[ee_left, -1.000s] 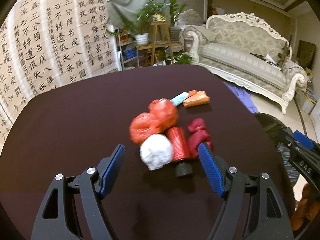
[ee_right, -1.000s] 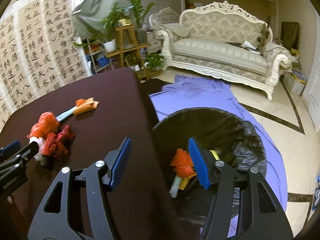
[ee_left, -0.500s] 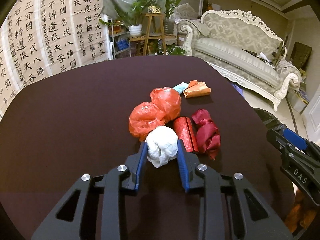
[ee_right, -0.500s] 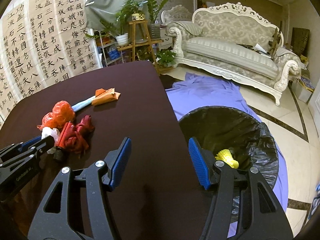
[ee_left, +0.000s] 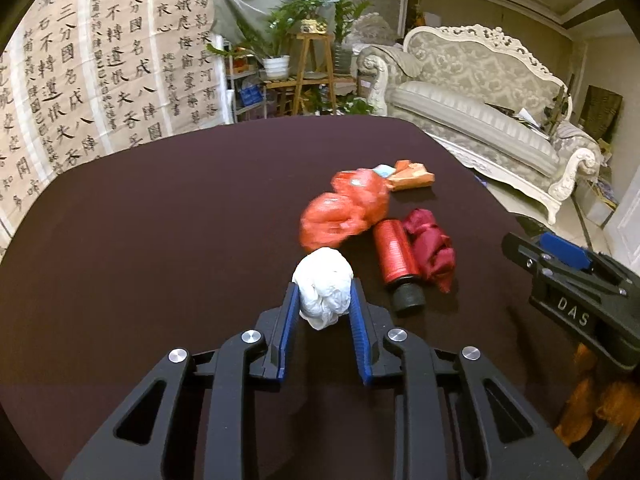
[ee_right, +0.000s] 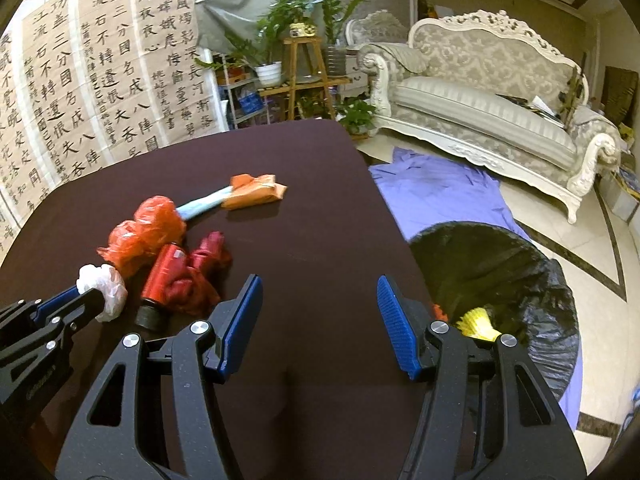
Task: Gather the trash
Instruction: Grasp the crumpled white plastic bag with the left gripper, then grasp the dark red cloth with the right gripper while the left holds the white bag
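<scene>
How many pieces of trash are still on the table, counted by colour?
White: 1, the white wad, between the fingers of the left gripper, whose jaws are closing
Orange-red: 1, the plastic bag
Red: 1, the ribbed bottle
Dark red: 1, the crumpled cloth
Orange: 1, the wrapper
Light blue: 1, the strip
Total: 6

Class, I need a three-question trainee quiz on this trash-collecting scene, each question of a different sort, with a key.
1. True or false: the right gripper holds the red spool.
2. Which item sits between the left gripper's closing fingers? A) white crumpled bag B) orange wrapper C) dark red cloth
3. Fill in: the black-lined bin stands on the ____ beside the table.

Key: 1 false; 2 A; 3 floor.
</scene>
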### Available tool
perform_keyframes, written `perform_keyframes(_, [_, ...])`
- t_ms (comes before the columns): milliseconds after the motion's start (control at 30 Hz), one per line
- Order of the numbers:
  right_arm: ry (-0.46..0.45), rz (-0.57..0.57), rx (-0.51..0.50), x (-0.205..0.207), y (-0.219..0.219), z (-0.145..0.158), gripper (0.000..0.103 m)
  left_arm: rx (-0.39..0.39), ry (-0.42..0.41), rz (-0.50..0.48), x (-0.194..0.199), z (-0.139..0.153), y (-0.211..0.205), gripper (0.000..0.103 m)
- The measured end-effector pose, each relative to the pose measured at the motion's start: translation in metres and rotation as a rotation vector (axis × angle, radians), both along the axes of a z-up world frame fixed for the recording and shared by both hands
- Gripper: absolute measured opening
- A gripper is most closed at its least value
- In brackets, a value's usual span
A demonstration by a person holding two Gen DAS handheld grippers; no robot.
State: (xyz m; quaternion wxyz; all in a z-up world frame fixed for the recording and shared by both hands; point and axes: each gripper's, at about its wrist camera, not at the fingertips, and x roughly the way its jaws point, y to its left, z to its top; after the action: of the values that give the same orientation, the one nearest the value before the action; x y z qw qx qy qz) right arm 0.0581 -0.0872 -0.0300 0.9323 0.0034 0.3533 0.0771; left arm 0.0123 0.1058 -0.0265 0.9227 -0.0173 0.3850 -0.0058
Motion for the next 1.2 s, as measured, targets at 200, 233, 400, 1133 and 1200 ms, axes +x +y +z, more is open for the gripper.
perform_keyframes(200, [-0.004, 0.061, 0.006, 0.005, 0.028, 0.004, 0.058, 0.028, 0.000, 0.066, -0.004, -0.001, 0.028, 0.026])
perform_keyframes(233, [-0.004, 0.071, 0.006, 0.006, 0.034, 0.005, 0.058, 0.032, -0.001, 0.082, -0.004, -0.001, 0.035, 0.026])
perform_keyframes(400, [-0.002, 0.111, 0.002, 0.011, 0.056, 0.005, 0.058, 0.044, -0.006, 0.137, -0.001, -0.003, 0.057, 0.026])
perform_keyframes(1133, [0.096, 0.137, -0.050, 0.024, 0.074, -0.015, 0.034, -0.005, -0.005, 0.154, 0.001, -0.010, 0.076, 0.026])
perform_keyframes(1200, [0.101, 0.140, -0.055, 0.024, 0.075, -0.015, 0.033, -0.005, -0.004, 0.153, 0.001, -0.010, 0.076, 0.026])
